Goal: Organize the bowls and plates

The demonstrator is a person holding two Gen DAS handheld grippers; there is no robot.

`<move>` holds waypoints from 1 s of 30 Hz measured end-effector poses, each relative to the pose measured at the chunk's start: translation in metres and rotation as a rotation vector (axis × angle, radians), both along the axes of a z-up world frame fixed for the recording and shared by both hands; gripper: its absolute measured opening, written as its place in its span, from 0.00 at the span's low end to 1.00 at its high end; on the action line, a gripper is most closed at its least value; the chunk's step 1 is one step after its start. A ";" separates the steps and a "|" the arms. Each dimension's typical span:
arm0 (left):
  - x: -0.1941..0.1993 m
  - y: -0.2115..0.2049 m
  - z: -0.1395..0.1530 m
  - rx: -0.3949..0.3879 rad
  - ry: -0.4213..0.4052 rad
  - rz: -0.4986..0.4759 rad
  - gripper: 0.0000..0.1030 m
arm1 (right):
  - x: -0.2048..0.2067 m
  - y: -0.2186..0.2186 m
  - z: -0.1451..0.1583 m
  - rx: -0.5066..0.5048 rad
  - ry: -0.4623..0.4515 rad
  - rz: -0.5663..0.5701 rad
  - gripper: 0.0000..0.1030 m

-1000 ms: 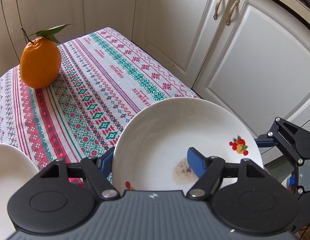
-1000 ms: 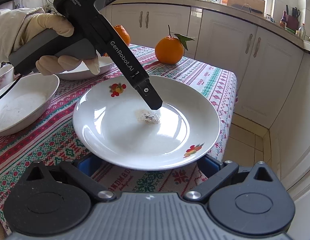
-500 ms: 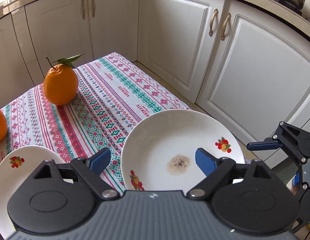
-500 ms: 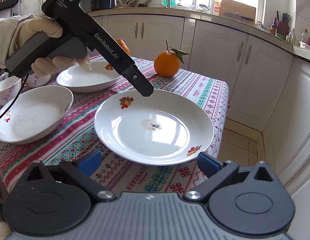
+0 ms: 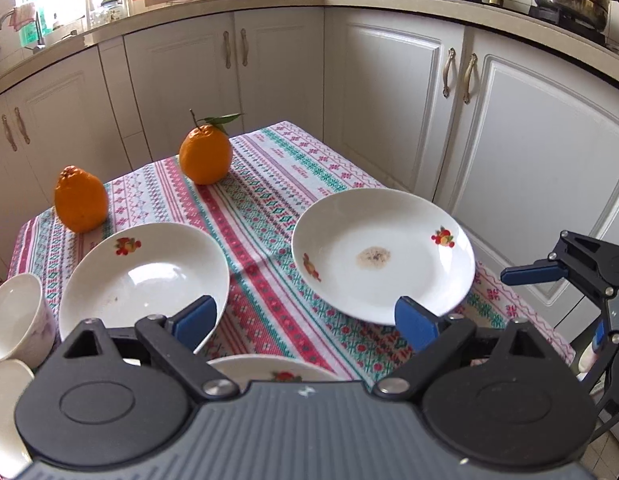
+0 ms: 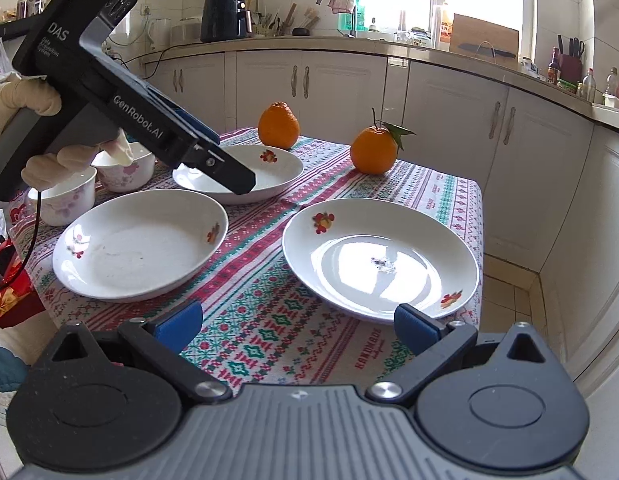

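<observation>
A white plate with a dried stain [image 5: 383, 256] [image 6: 381, 260] lies near the table's right edge. To its left sit a second plate [image 6: 141, 244] and a third plate [image 6: 237, 172] [image 5: 145, 280] farther back. My left gripper [image 5: 305, 320] [image 6: 241, 184], held in a gloved hand [image 6: 41, 160], hovers over the far plate; its jaws are opening with nothing between them. My right gripper [image 6: 297, 322] is open and empty, low at the table's near edge, short of the stained plate. One of its fingers [image 5: 529, 273] shows in the left wrist view.
Two small flowered bowls [image 6: 125, 168] [image 6: 63, 196] stand at the left behind the plates. Two oranges [image 6: 278, 124] [image 6: 373, 150] rest at the far end of the patterned tablecloth [image 5: 269, 200]. White cabinets [image 6: 541, 184] close in beyond the table.
My left gripper has drawn back and up from the stained plate, and its jaws have spread wider. The right gripper has also backed away, and more of the table shows.
</observation>
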State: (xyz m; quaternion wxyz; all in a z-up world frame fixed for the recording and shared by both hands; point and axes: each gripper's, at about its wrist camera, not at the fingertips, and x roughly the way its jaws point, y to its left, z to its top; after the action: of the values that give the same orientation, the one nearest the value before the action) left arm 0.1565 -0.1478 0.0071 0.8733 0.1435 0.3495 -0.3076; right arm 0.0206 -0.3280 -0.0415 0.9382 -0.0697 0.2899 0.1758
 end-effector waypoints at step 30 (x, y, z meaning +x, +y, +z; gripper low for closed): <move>-0.036 0.104 -0.019 0.027 0.030 0.146 0.93 | 0.006 0.082 -0.011 -0.011 0.078 0.193 1.00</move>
State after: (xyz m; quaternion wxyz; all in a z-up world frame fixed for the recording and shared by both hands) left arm 0.1209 -0.0435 -0.0121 0.8860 0.1248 0.3764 -0.2402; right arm 0.0264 -0.2464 -0.0524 0.9046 -0.0955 0.3189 0.2662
